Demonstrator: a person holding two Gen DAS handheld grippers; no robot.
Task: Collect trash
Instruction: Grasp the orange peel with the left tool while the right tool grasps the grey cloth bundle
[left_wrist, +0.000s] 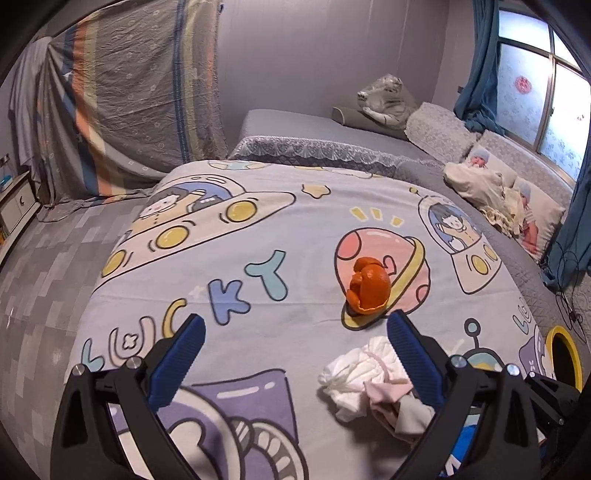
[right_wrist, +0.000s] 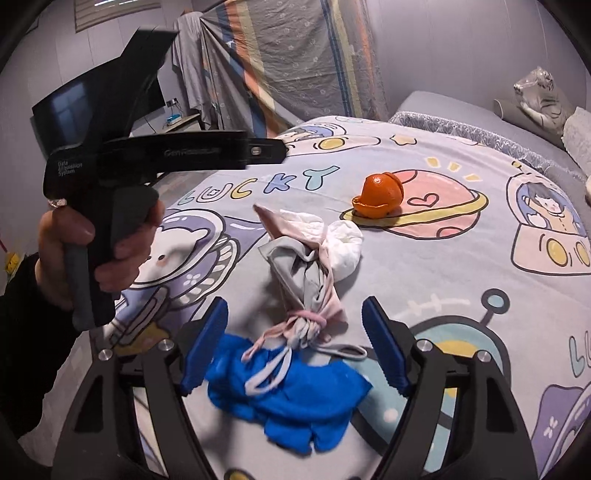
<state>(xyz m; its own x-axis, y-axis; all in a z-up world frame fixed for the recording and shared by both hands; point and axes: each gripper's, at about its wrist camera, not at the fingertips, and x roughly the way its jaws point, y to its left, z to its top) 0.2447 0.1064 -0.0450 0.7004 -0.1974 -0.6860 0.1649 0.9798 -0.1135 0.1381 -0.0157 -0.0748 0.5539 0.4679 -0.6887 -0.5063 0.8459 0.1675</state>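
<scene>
An orange peel lies on the cartoon bedspread, just beyond my open, empty left gripper. A crumpled white tissue with a knotted pink-grey mask lies by its right finger. In the right wrist view, my right gripper is open and empty over a blue glove and the knotted mask. The tissue and the peel lie farther on. The left gripper's body, held in a hand, is at the left.
A yellow-rimmed bin is at the bed's right edge. Pillows and a plush tiger lie near the window. A draped sheet hangs behind the bed. A TV stands at the left.
</scene>
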